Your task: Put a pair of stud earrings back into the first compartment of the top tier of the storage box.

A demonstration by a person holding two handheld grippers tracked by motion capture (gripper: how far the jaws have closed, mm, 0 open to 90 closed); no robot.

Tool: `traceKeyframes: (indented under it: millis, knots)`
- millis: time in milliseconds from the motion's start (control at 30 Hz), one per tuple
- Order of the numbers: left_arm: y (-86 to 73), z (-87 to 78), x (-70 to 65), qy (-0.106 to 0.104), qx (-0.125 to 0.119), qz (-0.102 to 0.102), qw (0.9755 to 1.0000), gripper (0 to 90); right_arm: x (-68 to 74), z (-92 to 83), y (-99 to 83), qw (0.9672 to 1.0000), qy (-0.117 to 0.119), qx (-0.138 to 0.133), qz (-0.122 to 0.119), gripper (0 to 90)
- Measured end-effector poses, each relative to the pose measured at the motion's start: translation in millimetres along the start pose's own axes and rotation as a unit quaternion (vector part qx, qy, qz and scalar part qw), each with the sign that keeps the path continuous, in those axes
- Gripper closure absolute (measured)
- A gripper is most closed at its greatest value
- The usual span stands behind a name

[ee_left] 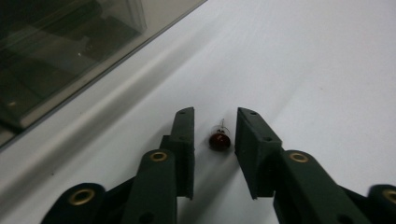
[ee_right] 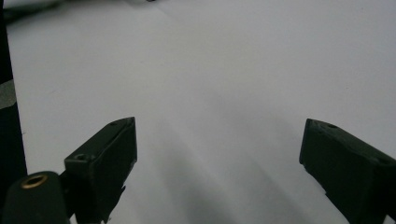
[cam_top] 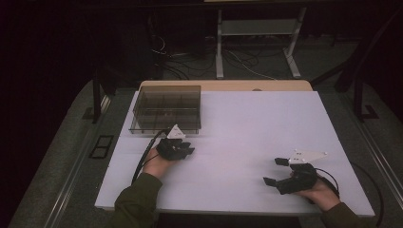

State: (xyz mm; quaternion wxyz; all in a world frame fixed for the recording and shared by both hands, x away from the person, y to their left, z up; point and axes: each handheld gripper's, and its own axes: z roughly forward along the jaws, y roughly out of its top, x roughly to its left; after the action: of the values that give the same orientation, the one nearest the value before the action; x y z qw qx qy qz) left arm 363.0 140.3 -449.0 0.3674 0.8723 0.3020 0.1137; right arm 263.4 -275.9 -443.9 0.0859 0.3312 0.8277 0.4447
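Observation:
A tiny red glass bulb [ee_left: 219, 140] with thin wire leads lies on the white tabletop [cam_top: 252, 123]. My left gripper [ee_left: 215, 114] straddles it, with one jaw on each side. A narrow gap shows on either side of the bulb, so the pads are not pressing on it. In the high view the left gripper [cam_top: 186, 148] sits just in front of the smoky clear box [cam_top: 166, 107]. My right gripper [cam_top: 272, 171] rests low at the front right of the table. Its jaws stand wide open [ee_right: 218, 126] over bare white surface, with nothing between them.
The clear box [ee_left: 56, 56] has several compartments and stands at the table's back left, close to the left gripper. Cables trail from both grippers over the front edge. Beyond the table are dark floor, desk legs [cam_top: 220, 47] and loose wires.

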Motion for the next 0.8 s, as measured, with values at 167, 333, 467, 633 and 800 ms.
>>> traceKeyframes:
  millis: [167,333,467,633,800]
  knots:
    - [-0.3,-0.4,0.1,0.0,0.001,-0.004,1.0,74.9,-0.1,0.1,0.0,1.0,0.0,0.0,-0.001,10.6]
    - [-0.1,-0.3,-0.3,-0.004,0.002,-0.003,1.0,78.4,-0.1,0.0,0.0,1.0,0.0,0.0,-0.001,10.6]
    - [0.1,-0.5,-1.4,-0.006,0.003,-0.004,1.0,78.8,0.0,0.1,0.1,1.0,0.0,0.0,-0.001,10.6]
    - [0.7,-1.4,-4.7,-0.019,0.007,-0.001,0.9998,79.3,-0.1,0.1,0.0,1.0,0.0,0.0,0.0,10.6]
    - [2.7,-7.2,-10.5,-0.029,0.005,0.006,0.9996,79.3,0.1,0.1,0.0,1.0,0.0,0.001,-0.001,10.6]
